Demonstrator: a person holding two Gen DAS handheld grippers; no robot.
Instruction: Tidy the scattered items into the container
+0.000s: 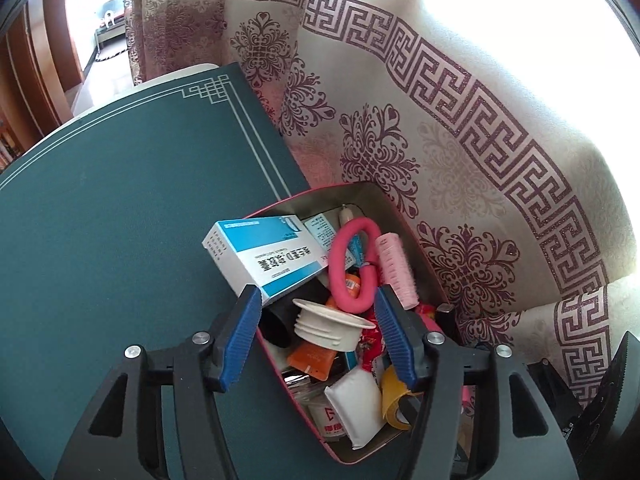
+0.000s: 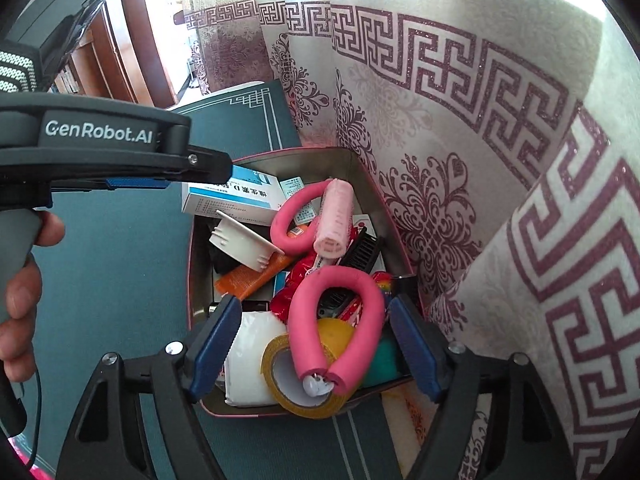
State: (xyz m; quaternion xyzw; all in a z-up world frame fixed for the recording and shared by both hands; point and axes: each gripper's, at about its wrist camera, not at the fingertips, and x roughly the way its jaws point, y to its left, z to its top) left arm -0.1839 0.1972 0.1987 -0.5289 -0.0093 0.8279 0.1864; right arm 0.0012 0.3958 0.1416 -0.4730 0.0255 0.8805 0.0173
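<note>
The container point(image 2: 362, 166), a shallow metal tin with a pink outer rim and dull grey inner walls, sits on the table point(image 1: 100, 220) at its far right edge, hard against the patterned curtain point(image 1: 460, 140). The table surface is dark green and matte with thin white border lines; to the left of the tin it offers wide, flat, unobstructed room. To the right there is no margin: the curtain's cream fabric, with glittery maroon key-fret bands, hangs in folds touching the tin's side.

The left tool point(image 1: 318, 300) hangs over the tin's left rim, its ribbed blue pads standing wide apart, nothing pressed between them. A white threaded plastic cap point(image 1: 334, 326) lies in the tin between them, clear of both pads. The right tool point(image 2: 312, 316) stands wide over the near end of the tin, gripping nothing; a pink foam loop point(image 2: 336, 320) lies between its pads, draped over a yellow tape roll point(image 2: 308, 376), touching neither pad.

The tin is heaped full: a white-and-blue carton point(image 1: 256, 258) rests tilted on the far left rim, overhanging the table; a second pink foam loop point(image 1: 354, 264), a pale pink ridged hair roller point(image 2: 334, 220), an orange tube point(image 2: 248, 278), a white soft packet point(image 2: 248, 356) and red wrappers crowd the rest.

A hand point(image 2: 22, 292) grips the left tool's grey handle.
</note>
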